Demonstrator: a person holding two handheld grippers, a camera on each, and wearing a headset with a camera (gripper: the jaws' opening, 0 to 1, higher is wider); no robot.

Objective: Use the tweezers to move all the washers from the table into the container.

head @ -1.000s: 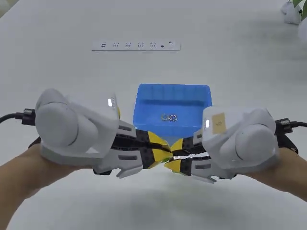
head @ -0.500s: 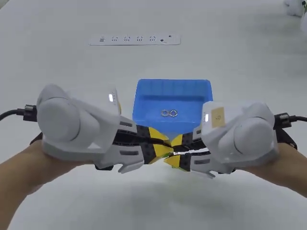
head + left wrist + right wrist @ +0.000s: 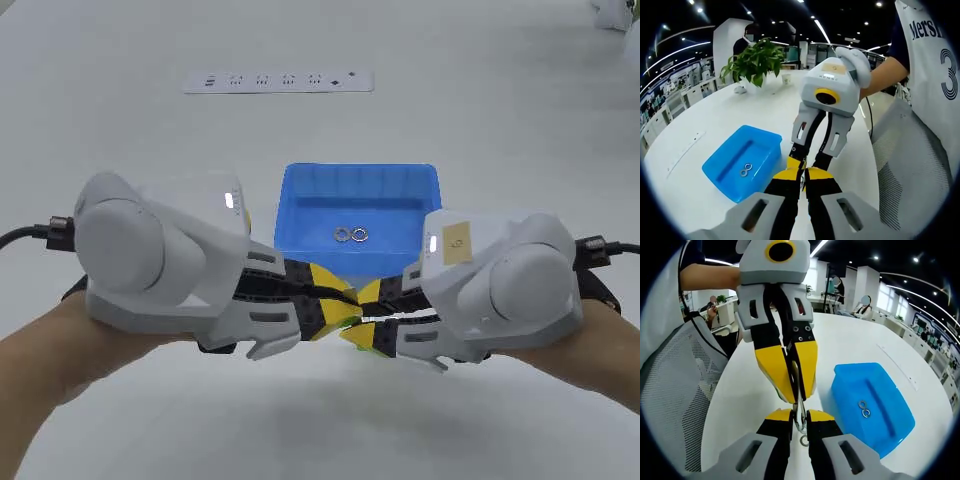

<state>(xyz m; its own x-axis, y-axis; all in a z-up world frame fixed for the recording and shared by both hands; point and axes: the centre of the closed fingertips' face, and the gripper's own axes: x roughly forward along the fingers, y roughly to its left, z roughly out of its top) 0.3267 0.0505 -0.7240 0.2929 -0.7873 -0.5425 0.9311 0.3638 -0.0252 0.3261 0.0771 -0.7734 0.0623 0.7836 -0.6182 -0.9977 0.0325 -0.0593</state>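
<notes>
Table (image 3: 450, 120): white and wide, with a power strip (image 3: 278, 80) far back.
Loose washer (image 3: 804, 440): right at the tip of the tweezers (image 3: 798, 400); I cannot tell if they touch.
Tweezers: they run between both pairs of yellow jaws.
Right gripper (image 3: 799, 416): jaws squeezed narrow on the tweezers.
Left gripper (image 3: 802, 175): jaws pinch the tweezers too, nose to nose with the right one.
Container (image 3: 300, 200): blue, just behind the grippers, with two washers (image 3: 351, 235) side by side inside.

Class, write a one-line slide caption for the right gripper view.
Right gripper and left gripper meet on the tweezers above a washer on the table; two washers lie in the blue container.
</notes>
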